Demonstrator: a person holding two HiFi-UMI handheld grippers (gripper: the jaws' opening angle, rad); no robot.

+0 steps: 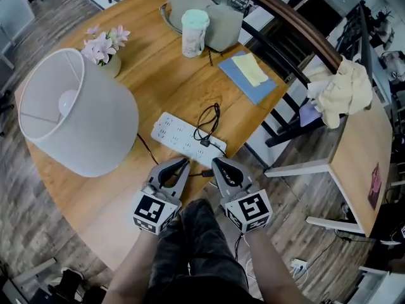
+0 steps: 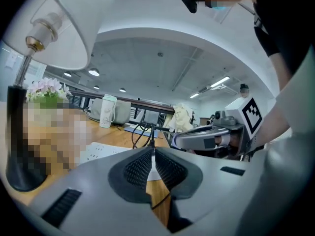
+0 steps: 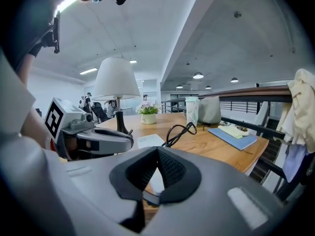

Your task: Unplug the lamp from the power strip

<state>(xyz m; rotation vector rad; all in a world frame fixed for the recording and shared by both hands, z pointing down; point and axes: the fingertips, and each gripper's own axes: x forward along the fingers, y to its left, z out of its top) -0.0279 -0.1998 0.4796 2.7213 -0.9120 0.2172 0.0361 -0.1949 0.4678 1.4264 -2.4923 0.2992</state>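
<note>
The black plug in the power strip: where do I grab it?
Grip the plug by its short black body, not its looped cord, coming from straight above. It stands up from the flat power strip, so it likely lifts out.

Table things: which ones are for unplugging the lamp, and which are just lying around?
For the job: white-shaded table lamp, white plastic power strip, black plug and cord.
Lying about: pink potted flowers, mint-lidded cup, grey bag, blue notebook.

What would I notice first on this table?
The big white lampshade on the table's left. Then the white power strip near the front edge, with a looped black cord plugged in, and the left hand-held gripper and right hand-held gripper, shut, beside it.
</note>
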